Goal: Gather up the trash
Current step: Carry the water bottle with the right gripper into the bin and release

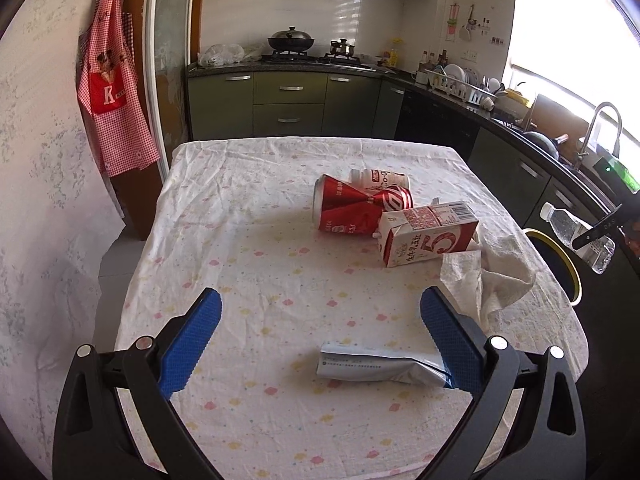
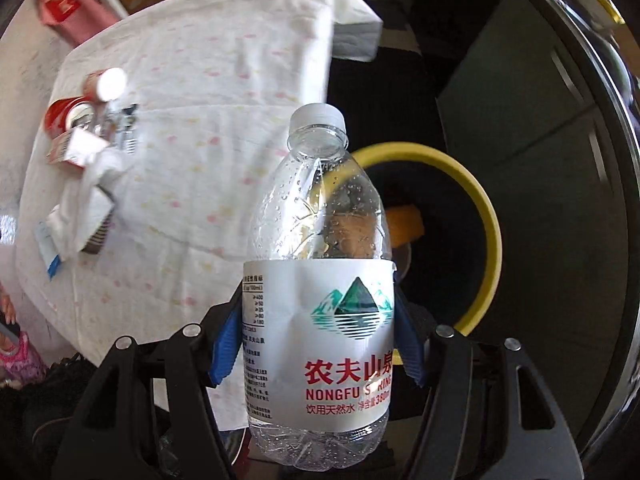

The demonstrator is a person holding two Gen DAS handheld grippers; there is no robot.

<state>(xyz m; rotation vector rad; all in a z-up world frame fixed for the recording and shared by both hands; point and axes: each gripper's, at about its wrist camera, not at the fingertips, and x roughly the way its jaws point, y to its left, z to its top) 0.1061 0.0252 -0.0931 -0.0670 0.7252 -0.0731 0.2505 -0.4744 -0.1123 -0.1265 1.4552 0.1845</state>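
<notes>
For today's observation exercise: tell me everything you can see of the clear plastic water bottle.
The water bottle is clear, thin, dimpled plastic with a white screw cap on and droplets inside; it looks nearly empty. A white wrap label carries a green mountain logo, red Chinese characters and the words NONGFU SPRING. The right claw is shut on it, blue pads pressing the label on both sides, cap pointing away from the camera. It hangs beside the table, off its edge, over a yellow-rimmed bin. In the left wrist view it shows tilted at the far right.

Left wrist view slants down across the table (image 1: 280,280); right wrist view looks straight down beside it, sharing it.
</notes>
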